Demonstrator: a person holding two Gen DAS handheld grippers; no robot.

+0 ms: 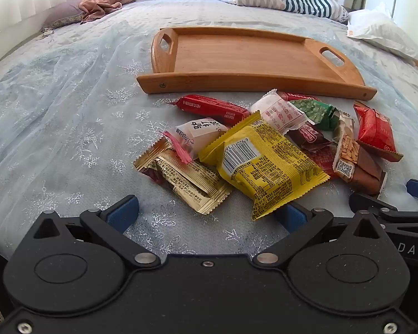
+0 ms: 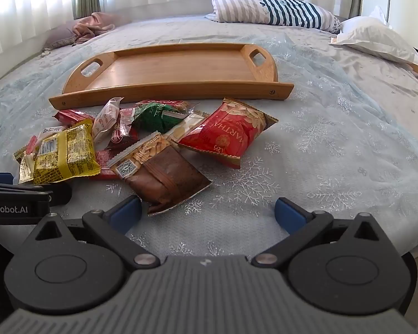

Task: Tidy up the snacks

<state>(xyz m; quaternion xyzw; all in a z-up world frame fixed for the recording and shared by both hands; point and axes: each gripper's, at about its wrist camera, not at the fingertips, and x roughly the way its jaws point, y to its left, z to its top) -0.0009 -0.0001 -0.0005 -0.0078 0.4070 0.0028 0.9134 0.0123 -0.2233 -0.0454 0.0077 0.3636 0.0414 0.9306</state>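
1. Between my left gripper (image 1: 206,211) jaws I have nothing clamped: the blue pads (image 1: 123,212) stand wide apart, low over the bedspread (image 1: 69,139), tilted down at the near side of the snack heap, so I can straddle a packet before I close.
2. My right gripper (image 2: 207,212) is likewise spread fully and empty, and hangs beside the left one, aimed at the right half of the heap. I judge both are poised for a first pick.
3. Nearest the left pads lie the gold foil packet (image 1: 185,179) and the yellow packet (image 1: 264,164), barcode side up, its crimped corner overlapping the right pad in this view; I cannot tell whether it touches.
4. Nearest the right pads lies the brown packet (image 2: 164,178), flat, glossy, with a clear window strip and a square code.
5. Behind it, the red peanut bag (image 2: 228,136) puffs up like a pillow, so it should yield when squeezed.
6. Further in, the green packet (image 2: 153,117), a long red bar (image 1: 214,107) and a white wrapper (image 1: 278,110) overlap loosely; crinkly film will slip, so I would take the outer ones first.
7. Beyond the heap, toward the far edge of the bed, the wooden tray (image 1: 253,83) sits empty, smooth-grained, with curved side rails and cut-out handles. It is just beside the snacks, so I read it as their destination.
8. Along the bed's far edge lie a striped pillow (image 2: 270,8) and a crumpled pink cloth (image 1: 103,4).
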